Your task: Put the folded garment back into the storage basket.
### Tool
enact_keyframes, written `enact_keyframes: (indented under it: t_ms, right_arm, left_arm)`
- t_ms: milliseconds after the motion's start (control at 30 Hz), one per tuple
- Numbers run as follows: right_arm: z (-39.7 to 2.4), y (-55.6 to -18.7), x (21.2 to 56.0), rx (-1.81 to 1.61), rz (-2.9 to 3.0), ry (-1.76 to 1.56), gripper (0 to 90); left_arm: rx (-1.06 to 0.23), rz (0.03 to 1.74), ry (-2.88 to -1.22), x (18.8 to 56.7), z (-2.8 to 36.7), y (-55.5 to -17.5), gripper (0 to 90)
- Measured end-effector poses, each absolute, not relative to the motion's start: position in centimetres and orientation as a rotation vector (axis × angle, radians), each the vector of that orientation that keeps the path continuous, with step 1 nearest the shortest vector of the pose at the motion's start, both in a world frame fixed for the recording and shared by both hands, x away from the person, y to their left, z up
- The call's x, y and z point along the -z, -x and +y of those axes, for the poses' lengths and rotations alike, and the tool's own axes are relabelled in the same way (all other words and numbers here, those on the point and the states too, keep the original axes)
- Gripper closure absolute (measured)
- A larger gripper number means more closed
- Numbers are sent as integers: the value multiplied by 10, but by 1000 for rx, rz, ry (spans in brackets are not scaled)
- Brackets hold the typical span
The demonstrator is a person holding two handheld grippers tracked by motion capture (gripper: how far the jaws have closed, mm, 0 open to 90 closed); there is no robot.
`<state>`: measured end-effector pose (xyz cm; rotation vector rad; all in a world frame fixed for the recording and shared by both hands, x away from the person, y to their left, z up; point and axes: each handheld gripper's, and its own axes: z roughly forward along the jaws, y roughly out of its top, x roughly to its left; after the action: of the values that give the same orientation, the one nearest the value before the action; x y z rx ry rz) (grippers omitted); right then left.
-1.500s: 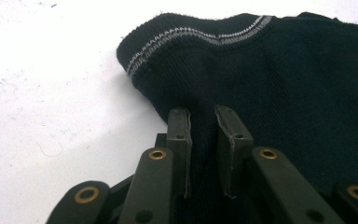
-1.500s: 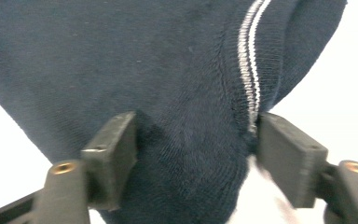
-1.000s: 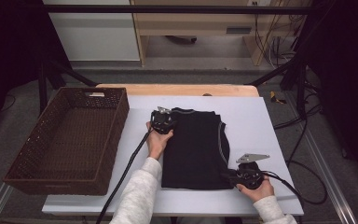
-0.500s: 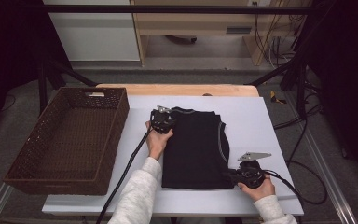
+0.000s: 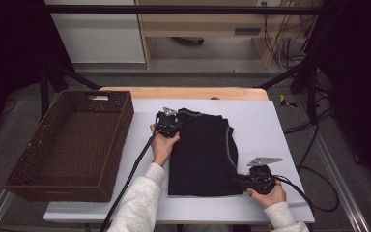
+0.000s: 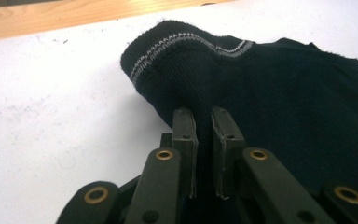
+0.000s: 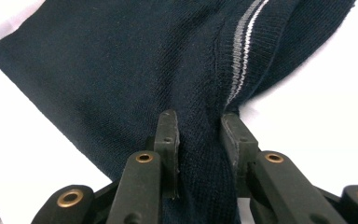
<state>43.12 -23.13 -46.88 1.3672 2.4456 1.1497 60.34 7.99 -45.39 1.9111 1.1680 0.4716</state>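
Two grippers hold one dark knitted garment (image 5: 204, 154), which lies folded flat on the white table (image 5: 270, 130), at about the middle of the board in the high view. At roughly 10 o'clock of the cloth, the left gripper (image 5: 168, 124) sits at its far left corner, and in the left gripper view (image 6: 203, 135) its jaws are nearly together, pinching a raised fold of the knit just below the ribbed edge with pale stitching. At about 4 o'clock of the cloth, the right gripper (image 5: 245, 180) meets the near right corner; in the right gripper view (image 7: 199, 140) its jaws clamp a bunched strip of fabric beside a seam and two light stripes. Each gripper has drawn its jaws in on the cloth over the last moment.

At 9 o'clock of the garment, just off the white board, stands a brown wicker basket (image 5: 38, 145). A strip of bare wood (image 5: 188, 93) shows at 12 o'clock, along the far edge of the table.
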Motion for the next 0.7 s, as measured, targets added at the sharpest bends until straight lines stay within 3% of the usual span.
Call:
enact_keyframes:
  t_ms: [700]
  right_arm:
    - [-232, -430, 463, -1160, 2436, -1347, 719]
  left_arm:
    - [-480, 1076, -1915, 426, 75, -585, 827]
